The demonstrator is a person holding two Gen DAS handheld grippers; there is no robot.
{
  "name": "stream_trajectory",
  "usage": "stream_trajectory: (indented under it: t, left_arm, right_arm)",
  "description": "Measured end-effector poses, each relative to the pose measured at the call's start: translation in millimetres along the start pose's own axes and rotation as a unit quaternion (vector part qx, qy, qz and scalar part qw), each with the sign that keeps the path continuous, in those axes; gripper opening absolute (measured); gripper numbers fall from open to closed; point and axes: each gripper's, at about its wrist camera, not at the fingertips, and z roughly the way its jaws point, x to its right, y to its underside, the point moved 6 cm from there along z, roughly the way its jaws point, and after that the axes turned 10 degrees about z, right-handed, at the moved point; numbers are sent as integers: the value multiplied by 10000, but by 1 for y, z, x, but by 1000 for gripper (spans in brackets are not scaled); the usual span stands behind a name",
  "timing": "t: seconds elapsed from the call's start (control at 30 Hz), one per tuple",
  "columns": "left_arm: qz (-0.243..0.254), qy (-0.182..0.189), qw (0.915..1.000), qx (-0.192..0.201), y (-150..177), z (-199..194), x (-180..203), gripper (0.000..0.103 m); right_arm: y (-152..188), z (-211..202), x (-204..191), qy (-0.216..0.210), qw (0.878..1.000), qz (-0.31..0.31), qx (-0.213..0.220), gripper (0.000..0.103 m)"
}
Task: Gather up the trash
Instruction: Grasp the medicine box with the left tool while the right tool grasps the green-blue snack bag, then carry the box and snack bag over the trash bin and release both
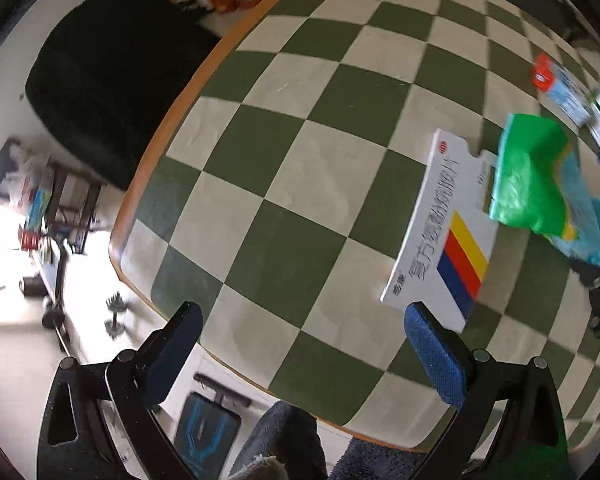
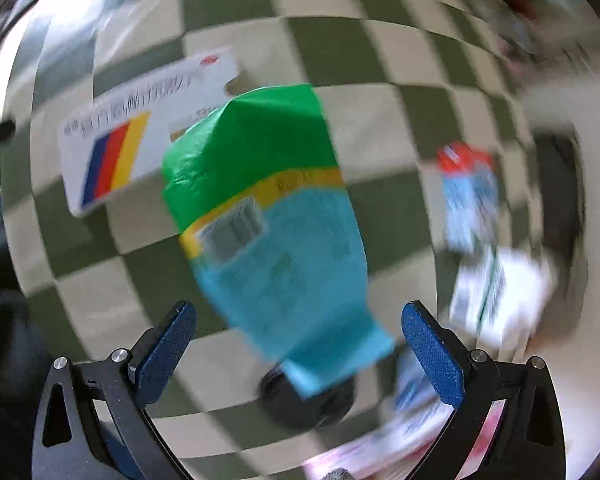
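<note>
A table (image 1: 204,92) covered in a green-and-cream chequered cloth is seen from above by both wrist cameras, its wooden rim curving along the left of the left wrist view. The left gripper (image 1: 304,344) is held with its blue-padded fingers spread wide apart and nothing between them; only bare cloth near the table's rounded corner lies in the gap.

A flat white medicine box (image 1: 440,236) with blue, red and yellow stripes lies on the cloth, well in from the rim. Its long axis runs away from the left gripper and leans slightly right in that view — the striped end is nearest the gripper's right finger, the tabbed end points toward the middle of the table. Across its far end a crumpled green and light-blue packet (image 1: 536,176) is draped; whether the two touch cannot be told for certain.

In the blurred right wrist view the right gripper (image 2: 300,344) is likewise wide open, clamped on nothing. The packet (image 2: 276,216) lies ahead of the gap between the fingers, its long axis running away from the gripper — blue end near, green end far — with the box (image 2: 112,140) at its upper left. A small red-and-blue packet (image 2: 468,196) and a white carton (image 2: 500,292) lie apart on the right, too smeared for detail. A dark round object (image 2: 308,400) sits just under the packet's blue end.
</note>
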Motion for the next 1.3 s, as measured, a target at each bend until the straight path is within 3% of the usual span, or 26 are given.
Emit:
stream_trajectory:
  t: [0.1, 0.23, 0.3, 0.4, 0.43, 0.5, 0.63, 0.67, 0.73, 0.8, 0.83, 1.1, 1.3]
  left_arm:
    - [-61, -40, 9999, -74, -8, 3, 2, 103]
    - [-57, 74, 9999, -91, -23, 6, 10, 103]
    - [-26, 154, 9998, -81, -30, 6, 16, 103]
    - [139, 353, 9993, -53, -41, 7, 31, 103]
    - [246, 436, 9987, -77, -45, 9, 39, 103]
    - [544, 627, 9964, -195, -50, 15, 58, 103]
    - [1124, 704, 9901, -456, -57, 32, 92, 102]
    - [1191, 659, 9894, -498, -58, 36, 95, 101]
    - [1276, 599, 9888, -495, -61, 41, 99, 95]
    - [1235, 761, 9886, -414, -62, 37, 100, 83]
    - [1219, 884, 9876, -434, -61, 36, 101, 71]
    - [1430, 651, 9876, 28, -48, 1, 98, 71]
    - [1277, 476, 9877, 762, -35, -63, 72, 70]
  right_arm:
    - [-15, 24, -11, -121, 9974, -705, -122, 103]
    - [-30, 42, -15, -409, 9954, -831, -259, 103]
    - [-36, 40, -6, -804, 9955, -435, -253, 86]
    - [-37, 40, 35, -872, 9928, 798, -212, 84]
    - [-33, 41, 51, -946, 9864, 1313, -279, 84]
    - [-20, 43, 80, -1276, 9627, 2349, -421, 84]
    - [5, 45, 114, -1344, 9292, 3413, -453, 84]
    - [14, 48, 121, -1481, 9143, 3733, -532, 84]
    - [27, 55, 127, -1657, 8958, 4073, -653, 84]
    - [39, 60, 126, -1839, 8775, 4363, -756, 84]
    - [43, 61, 126, -1872, 8742, 4418, -748, 84]
    - [71, 51, 103, -1776, 8516, 4916, -388, 82]
    - [113, 19, 82, -1682, 8170, 5514, 124, 81]
